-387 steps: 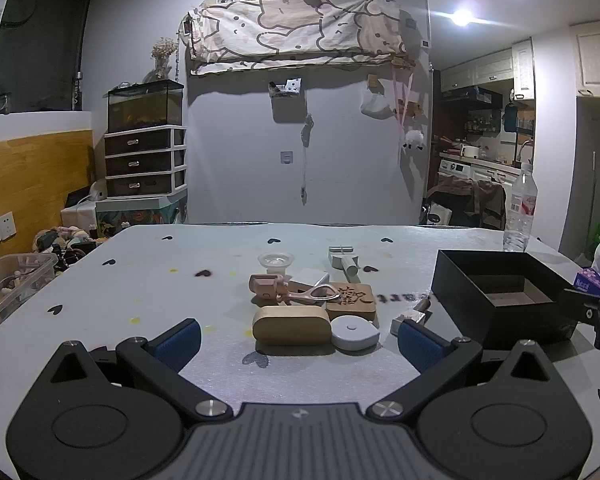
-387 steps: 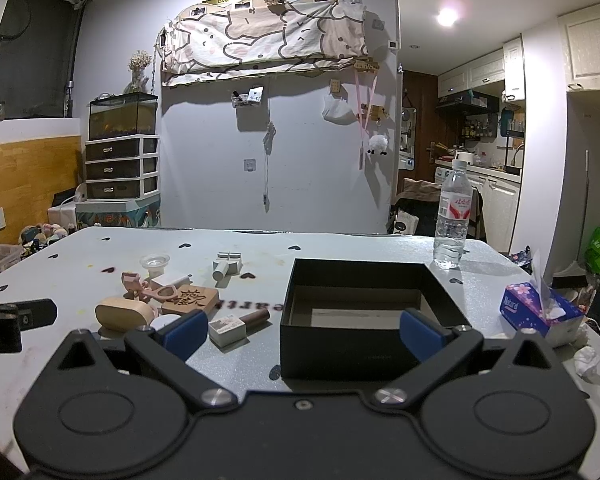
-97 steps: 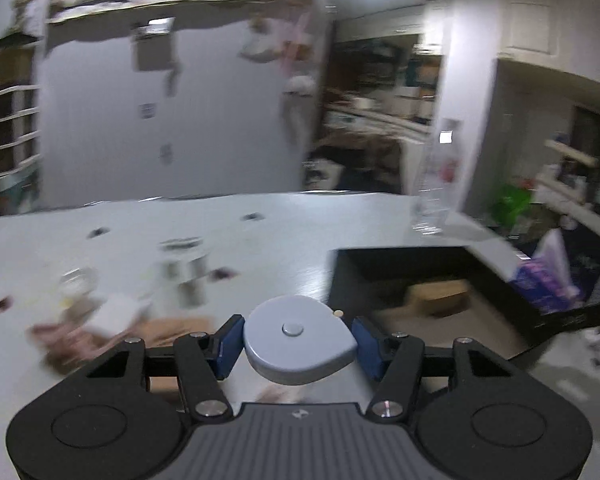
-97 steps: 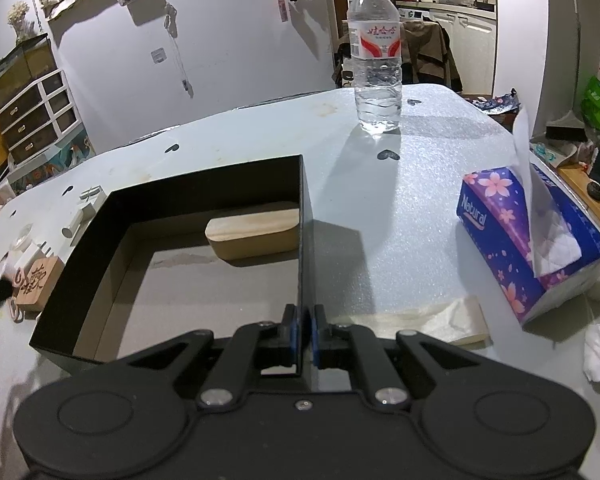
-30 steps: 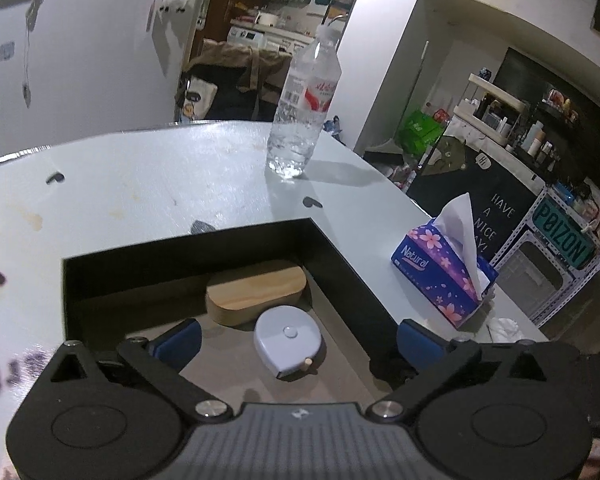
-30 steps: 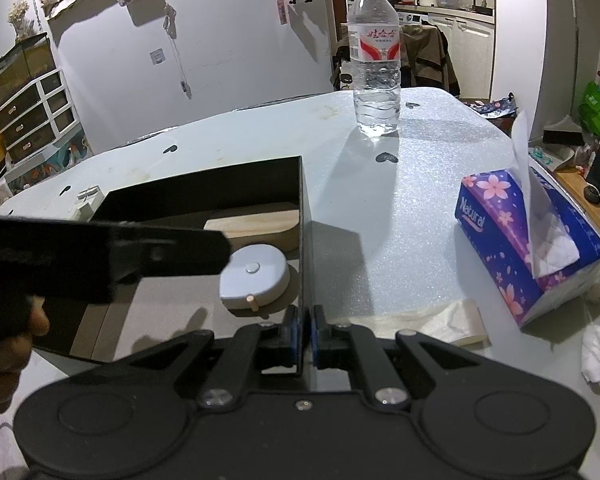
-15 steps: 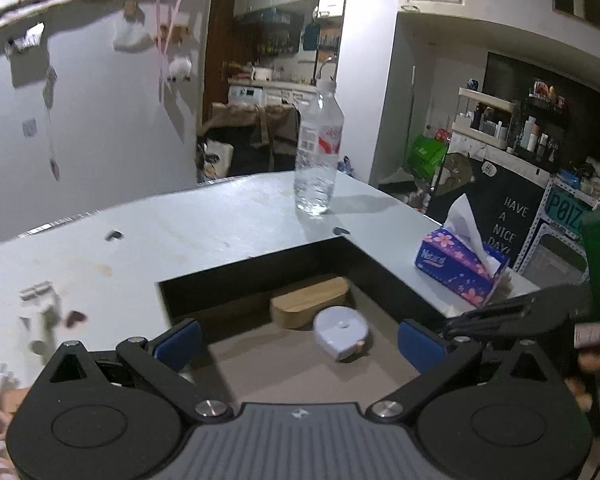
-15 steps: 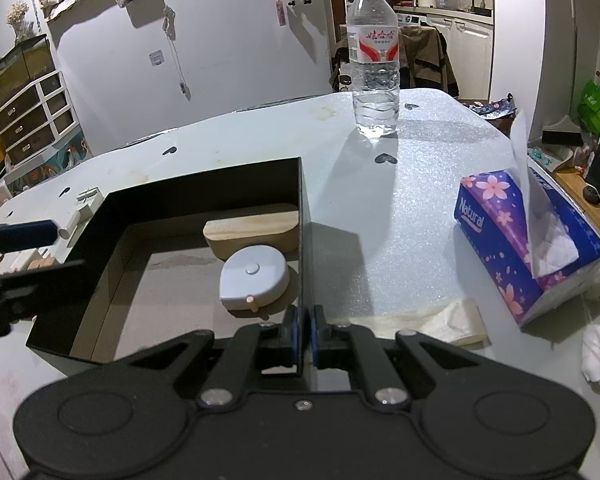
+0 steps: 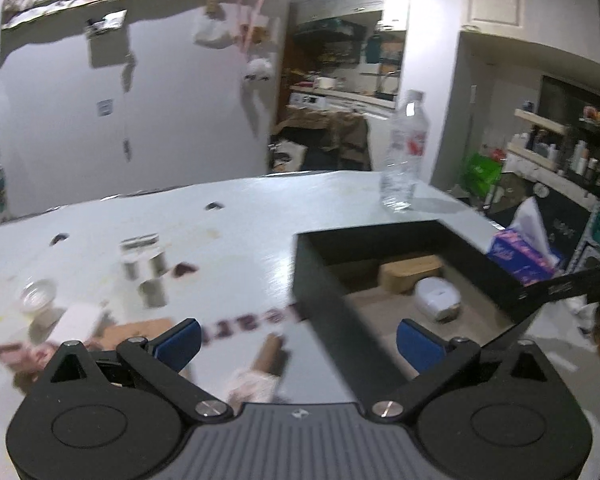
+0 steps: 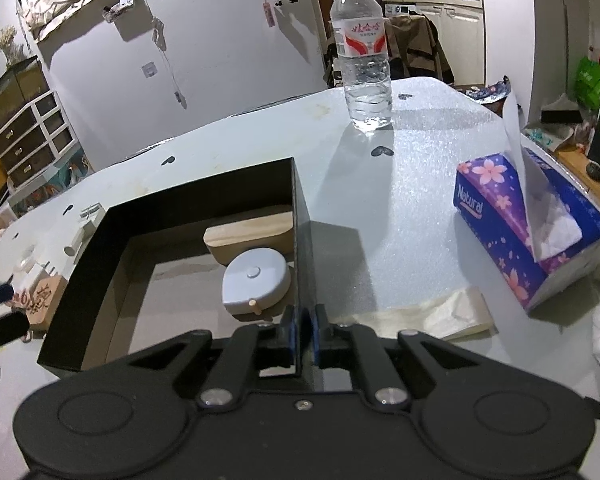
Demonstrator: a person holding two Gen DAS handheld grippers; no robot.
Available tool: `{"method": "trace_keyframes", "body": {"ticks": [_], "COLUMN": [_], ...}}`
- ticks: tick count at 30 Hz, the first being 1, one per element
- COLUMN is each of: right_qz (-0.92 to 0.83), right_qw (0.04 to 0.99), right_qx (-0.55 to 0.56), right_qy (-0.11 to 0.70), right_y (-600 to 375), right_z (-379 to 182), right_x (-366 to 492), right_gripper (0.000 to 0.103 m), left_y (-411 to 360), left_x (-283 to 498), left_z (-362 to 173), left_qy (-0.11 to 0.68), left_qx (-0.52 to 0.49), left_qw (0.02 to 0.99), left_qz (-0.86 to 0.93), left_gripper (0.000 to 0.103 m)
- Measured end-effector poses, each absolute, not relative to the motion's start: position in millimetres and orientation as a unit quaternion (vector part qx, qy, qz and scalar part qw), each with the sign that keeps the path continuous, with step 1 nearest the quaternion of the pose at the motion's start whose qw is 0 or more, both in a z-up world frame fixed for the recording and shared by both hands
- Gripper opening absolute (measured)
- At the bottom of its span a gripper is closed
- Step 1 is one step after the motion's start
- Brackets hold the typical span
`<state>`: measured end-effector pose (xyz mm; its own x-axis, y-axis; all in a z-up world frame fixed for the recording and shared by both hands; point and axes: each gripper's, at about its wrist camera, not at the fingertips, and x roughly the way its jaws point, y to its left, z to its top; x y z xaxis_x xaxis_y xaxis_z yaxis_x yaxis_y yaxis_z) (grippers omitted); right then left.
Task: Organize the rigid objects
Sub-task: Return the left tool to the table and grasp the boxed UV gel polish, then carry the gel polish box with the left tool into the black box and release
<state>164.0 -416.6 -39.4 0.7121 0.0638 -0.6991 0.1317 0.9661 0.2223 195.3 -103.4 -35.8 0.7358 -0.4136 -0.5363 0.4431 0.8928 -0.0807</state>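
Open box [image 10: 180, 204] on surface [image 10: 400, 184]; wooden case [image 10: 248, 234] and tape measure [image 10: 256, 280] inside, touching, at right wall. Water bottle [image 10: 362, 56] behind box; tissue box [image 10: 532, 220] right.

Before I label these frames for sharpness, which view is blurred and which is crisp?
Left wrist view: motion-smeared, the small items left of the black box are streaked. Right wrist view: crisp, the water bottle label and tissue box print are sharp.
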Motion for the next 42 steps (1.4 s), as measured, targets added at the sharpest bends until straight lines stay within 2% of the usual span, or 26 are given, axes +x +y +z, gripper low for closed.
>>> {"method": "trace_keyframes", "body": {"ticks": [4,10,12,13,21,23,24,25,31,35,42], "right_qz": [-0.019,-0.013,-0.013,-0.013,-0.015,-0.014,-0.013,-0.014,-0.013,-0.013,-0.012], "right_qw": [0.917,0.917,0.917,0.917,0.917,0.918,0.917,0.918,0.918,0.918,0.919], "right_qx": [0.122,0.122,0.121,0.121,0.122,0.121,0.121,0.121,0.116,0.116,0.114], "right_qy": [0.379,0.379,0.379,0.379,0.378,0.379,0.379,0.379,0.378,0.378,0.378], "right_y": [-414.7,-415.8,-415.7,-415.9,-415.3,-415.1,-415.0,-414.9,-414.6,-414.5,-414.2], "right_z": [-39.9,-41.0,-41.2,-41.2,-41.2,-41.2,-41.3,-41.3,-41.5,-41.6,-41.6], "right_x": [165.1,165.9,165.7,165.7,165.4,165.5,165.7,165.7,165.5,165.5,165.4], "right_gripper": [0.009,0.009,0.009,0.009,0.009,0.009,0.009,0.009,0.009,0.009,0.009], "left_y": [-89.9,-88.8,-91.6,-93.6,-108.6,-105.9,-104.7,-103.0,-94.2,-80.8,-66.3], "left_x": [200.7,213.3,215.1,215.3,222.8,222.7,222.3,221.7,214.5,212.5,206.8], "left_z": [-51.0,-70.7,-74.5,-75.0,-84.2,-84.0,-83.6,-83.3,-82.5,-77.8,-38.4], "left_qy": [0.3,0.327,0.325,0.318,0.335,0.34,0.34,0.341,0.343,0.348,0.28], "left_qx": [0.037,0.063,0.072,0.079,0.11,0.098,0.095,0.091,0.061,-0.002,-0.074], "left_qw": [0.93,0.918,0.916,0.917,0.905,0.905,0.907,0.908,0.915,0.918,0.938], "left_qz": [-0.21,-0.216,-0.221,-0.226,-0.237,-0.235,-0.228,-0.225,-0.205,-0.19,-0.189], "left_gripper": [0.084,0.067,0.064,0.059,0.052,0.045,0.036,0.035,0.034,0.033,0.033]}}
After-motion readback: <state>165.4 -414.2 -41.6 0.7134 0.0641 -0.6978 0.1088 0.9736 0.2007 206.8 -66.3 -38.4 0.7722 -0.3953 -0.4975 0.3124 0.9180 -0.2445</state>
